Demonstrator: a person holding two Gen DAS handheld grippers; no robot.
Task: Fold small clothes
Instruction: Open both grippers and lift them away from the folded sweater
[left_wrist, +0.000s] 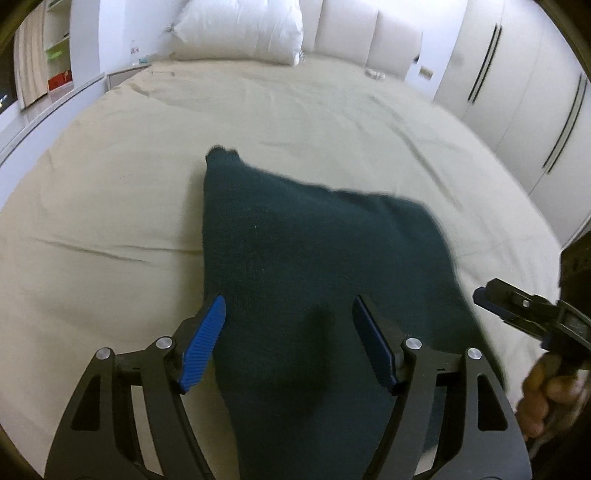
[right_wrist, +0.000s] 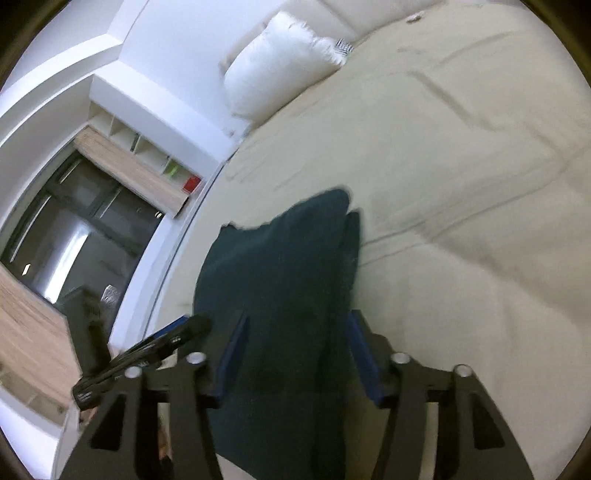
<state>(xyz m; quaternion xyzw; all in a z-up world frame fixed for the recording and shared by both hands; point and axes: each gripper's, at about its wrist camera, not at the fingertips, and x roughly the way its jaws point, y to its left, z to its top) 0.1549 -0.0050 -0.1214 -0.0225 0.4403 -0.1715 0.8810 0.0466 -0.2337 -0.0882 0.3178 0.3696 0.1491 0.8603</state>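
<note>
Left gripper (left_wrist: 288, 314): nearest the left wrist lens, at 6 o'clock of that view. Jaws spread; blue-padded fingers (left_wrist: 207, 339) set apart with dark green knitted garment (left_wrist: 314, 258) lying between and below them. No pad visibly pressing the fabric.

Right gripper (right_wrist: 295, 332): at 6 o'clock of the right wrist view. Jaws spread; same garment (right_wrist: 280, 280) running up between the two blue pads. Contact at the pad faces not determinable owing to blur.

Garment: laid on the beige bed sheet (left_wrist: 110, 206), centre of the left wrist view, reaching from 6 o'clock toward 12 o'clock, one pointed corner at the far end. Appears doubled, with a second layer edge visible at 3 o'clock of the cloth in the right wrist view.

Cross-views: right gripper (left_wrist: 517, 314) at 4 o'clock in the left wrist view, held by a hand (left_wrist: 546, 398); left gripper (right_wrist: 147, 354) at 8 o'clock in the right wrist view.

Surroundings: white pillow (left_wrist: 240, 29) at 12 o'clock at the head of the bed; wardrobe doors (left_wrist: 517, 110) at 2 o'clock; shelf unit (left_wrist: 55, 55) at 10 o'clock; dark window (right_wrist: 74, 221) at 9 o'clock in the right wrist view.
</note>
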